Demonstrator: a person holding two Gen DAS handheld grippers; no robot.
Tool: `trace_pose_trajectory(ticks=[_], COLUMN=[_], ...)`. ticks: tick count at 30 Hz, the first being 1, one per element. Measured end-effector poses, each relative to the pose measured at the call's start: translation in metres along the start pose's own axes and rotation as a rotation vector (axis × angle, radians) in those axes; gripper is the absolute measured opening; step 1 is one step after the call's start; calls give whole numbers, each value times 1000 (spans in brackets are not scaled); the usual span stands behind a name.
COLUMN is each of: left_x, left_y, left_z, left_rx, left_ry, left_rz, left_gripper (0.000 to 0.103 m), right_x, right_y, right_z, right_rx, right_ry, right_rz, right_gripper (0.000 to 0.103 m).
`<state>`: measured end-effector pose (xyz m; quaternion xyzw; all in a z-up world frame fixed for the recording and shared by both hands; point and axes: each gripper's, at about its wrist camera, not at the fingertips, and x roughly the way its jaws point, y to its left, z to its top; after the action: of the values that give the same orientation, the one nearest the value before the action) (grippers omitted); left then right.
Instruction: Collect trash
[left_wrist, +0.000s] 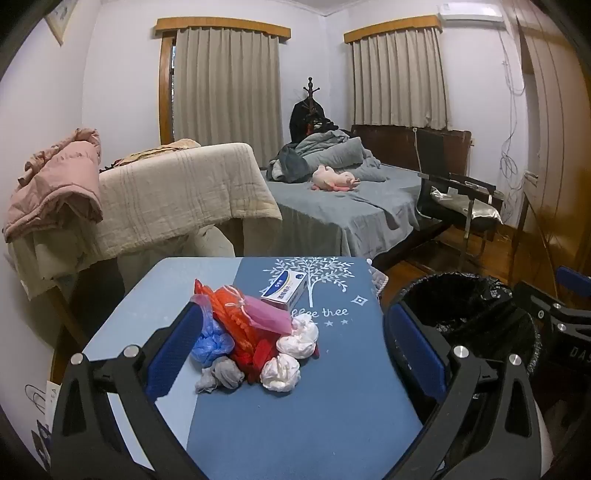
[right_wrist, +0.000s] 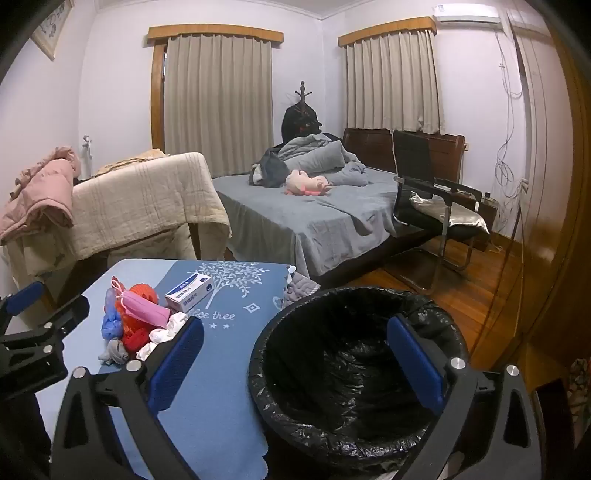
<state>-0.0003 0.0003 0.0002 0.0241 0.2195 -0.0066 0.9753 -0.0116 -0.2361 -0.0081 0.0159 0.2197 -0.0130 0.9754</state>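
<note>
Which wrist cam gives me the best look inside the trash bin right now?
The right wrist view: the trash bin sits directly ahead between the open right gripper fingers, showing its rim and the black liner's interior. The left wrist view catches only part of the bin at its right, behind a finger.

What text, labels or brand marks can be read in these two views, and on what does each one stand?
"ffee thee": white print under the tree motif on the blue tablecloth; its opening letters are hidden by the box.
"DAS": raised letters on the right gripper body, cut off by the frame edge.
Small white-and-blue box: Chinese characters and a logo, too blurred to read.
</note>
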Motion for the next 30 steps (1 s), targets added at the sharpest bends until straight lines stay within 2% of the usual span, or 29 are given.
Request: trace_pose_trajectory(ticks=[30], left_x=[0], left_y=[0], left_z=[0], left_rx=[-10], left_ry=[2], left_rz=[-6], left_gripper=[98], right_x=[4], right_y=[3], right_z=[-1], right_rx=[5], right_ry=[3], right_rz=[1], right_gripper=[97])
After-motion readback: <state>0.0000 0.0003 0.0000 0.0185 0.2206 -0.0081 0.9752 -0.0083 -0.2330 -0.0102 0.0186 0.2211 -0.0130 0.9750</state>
